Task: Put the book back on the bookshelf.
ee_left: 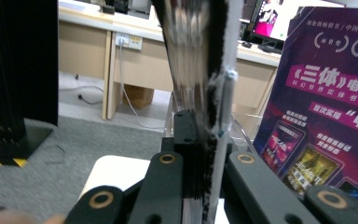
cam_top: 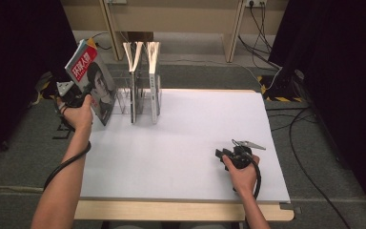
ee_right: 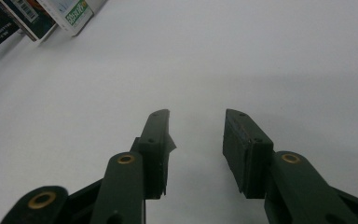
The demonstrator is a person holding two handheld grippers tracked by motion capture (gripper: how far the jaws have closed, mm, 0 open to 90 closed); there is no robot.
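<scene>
Holding: the left gripper [cam_top: 78, 98] is clamped on a magazine [cam_top: 91, 81], lifted off the table at the upper left of the high view.
Grip seen close: in the left gripper view the jaws pinch the magazine's edge [ee_left: 204, 140], pages fanning upward from the pads.
Key relation: the clear rack [cam_top: 124, 100] stands just right of the held magazine in the high view; two magazines [cam_top: 143, 86] already stand upright in it, with free slots on the side nearer the gripper.
Long axis: the magazine is tilted, top leaning toward the upper left, bottom edge nearest the rack; it likely needs righting before it can drop into a slot.
Nearer hand: the left one, by far.
Right gripper [cam_top: 228, 155]: jaws apart and empty, resting low over the white table [cam_top: 190, 133] at lower right, well apart from the rack.
Look of the magazine: glossy cover with a portrait, red band and white characters at the top; thin and floppy.
</scene>
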